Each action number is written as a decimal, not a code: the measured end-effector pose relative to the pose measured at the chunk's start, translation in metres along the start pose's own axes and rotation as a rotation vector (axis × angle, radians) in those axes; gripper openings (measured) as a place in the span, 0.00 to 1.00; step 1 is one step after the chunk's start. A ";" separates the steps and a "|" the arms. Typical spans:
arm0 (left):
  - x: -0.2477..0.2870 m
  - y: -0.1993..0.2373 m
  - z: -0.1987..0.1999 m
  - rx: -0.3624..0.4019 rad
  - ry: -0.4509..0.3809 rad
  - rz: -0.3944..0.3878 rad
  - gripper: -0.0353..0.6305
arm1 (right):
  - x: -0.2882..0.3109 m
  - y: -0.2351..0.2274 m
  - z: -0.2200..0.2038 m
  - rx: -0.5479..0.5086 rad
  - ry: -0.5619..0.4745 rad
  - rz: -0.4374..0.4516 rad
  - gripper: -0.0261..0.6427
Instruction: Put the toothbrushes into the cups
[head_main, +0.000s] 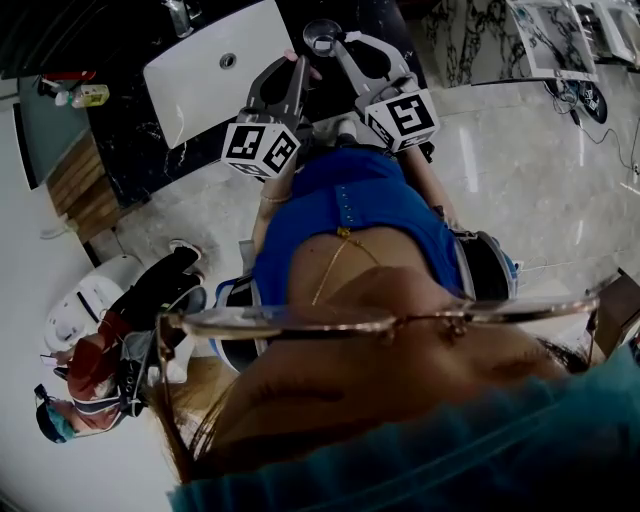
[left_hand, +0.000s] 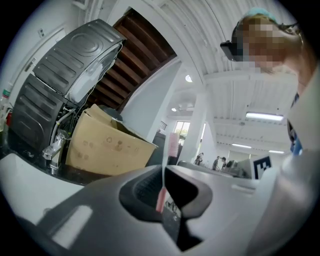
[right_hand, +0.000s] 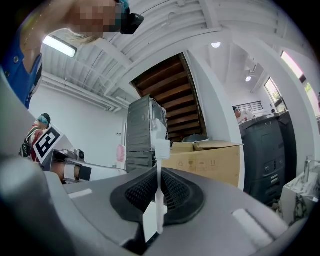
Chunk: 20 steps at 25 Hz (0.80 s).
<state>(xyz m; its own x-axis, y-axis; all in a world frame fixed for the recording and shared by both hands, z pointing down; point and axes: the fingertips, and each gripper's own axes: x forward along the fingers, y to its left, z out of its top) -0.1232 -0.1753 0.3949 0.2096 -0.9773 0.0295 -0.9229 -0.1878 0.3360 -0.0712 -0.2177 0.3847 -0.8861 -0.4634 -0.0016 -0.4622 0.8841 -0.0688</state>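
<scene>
In the left gripper view my left gripper (left_hand: 164, 176) is shut on a pink toothbrush (left_hand: 172, 146), whose bristled head stands up above the jaws. My right gripper (right_hand: 159, 175) is shut on a white toothbrush (right_hand: 161, 149), also head up. From the head view, both grippers reach side by side over the dark counter (head_main: 140, 140). The left gripper (head_main: 298, 68) is beside the white basin (head_main: 215, 65). The right gripper (head_main: 338, 48) has its tips right next to a clear glass cup (head_main: 322, 36). Whether they touch the cup I cannot tell.
A cardboard box (left_hand: 102, 142) and a grey ribbed appliance (left_hand: 65, 75) stand behind the counter; the box (right_hand: 210, 160) also shows in the right gripper view. Another person (head_main: 120, 330) stands at the lower left. Cables (head_main: 590, 110) lie on the pale floor at the upper right.
</scene>
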 end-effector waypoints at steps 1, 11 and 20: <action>0.002 0.003 0.001 -0.001 0.008 -0.008 0.07 | 0.003 -0.001 0.001 -0.005 0.000 -0.011 0.07; 0.005 0.034 0.010 -0.011 0.033 -0.054 0.07 | 0.033 0.000 -0.005 -0.011 0.012 -0.062 0.07; -0.011 0.058 0.012 -0.024 0.037 -0.029 0.07 | 0.048 -0.021 -0.024 -0.011 0.031 -0.136 0.07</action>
<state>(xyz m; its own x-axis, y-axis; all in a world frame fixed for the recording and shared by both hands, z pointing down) -0.1828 -0.1766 0.4023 0.2488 -0.9670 0.0543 -0.9083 -0.2135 0.3598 -0.1050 -0.2573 0.4106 -0.8157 -0.5772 0.0384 -0.5785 0.8138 -0.0554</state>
